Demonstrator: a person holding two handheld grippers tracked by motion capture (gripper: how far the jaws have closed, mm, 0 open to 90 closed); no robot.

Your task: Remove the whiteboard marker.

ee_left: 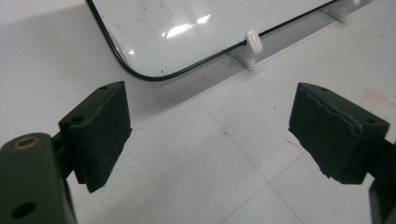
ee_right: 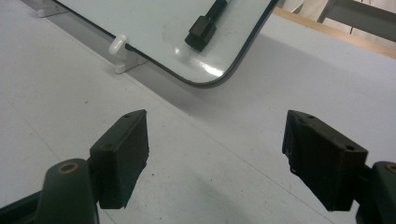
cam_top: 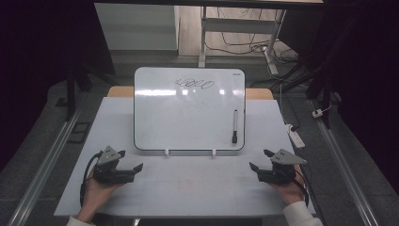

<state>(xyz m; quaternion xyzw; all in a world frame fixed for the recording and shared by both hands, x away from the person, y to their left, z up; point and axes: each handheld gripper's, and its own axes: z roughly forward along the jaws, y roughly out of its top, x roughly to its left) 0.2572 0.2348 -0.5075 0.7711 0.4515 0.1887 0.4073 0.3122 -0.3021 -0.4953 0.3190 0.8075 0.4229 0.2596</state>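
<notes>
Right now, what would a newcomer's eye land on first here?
The glossy white whiteboard propped at the table's middle, a black scribble near its top edge. A black marker pen lies along its right side. The left gripper and right gripper rest open before it.

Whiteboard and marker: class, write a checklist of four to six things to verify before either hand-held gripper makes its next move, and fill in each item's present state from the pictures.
1. Left hand-held gripper open and holding nothing: ok, its jaws stand wide apart over bare table.
2. Right hand-held gripper open and holding nothing: ok.
3. Marker reachable: ok, it lies on the whiteboard near its right edge, closer to the right hand-held gripper.
4. Marker capped: cannot tell.
5. Whiteboard propped steadily: ok, its lower edge sits in two small white clips.
6. Writing present near the top of the board: ok.
</notes>
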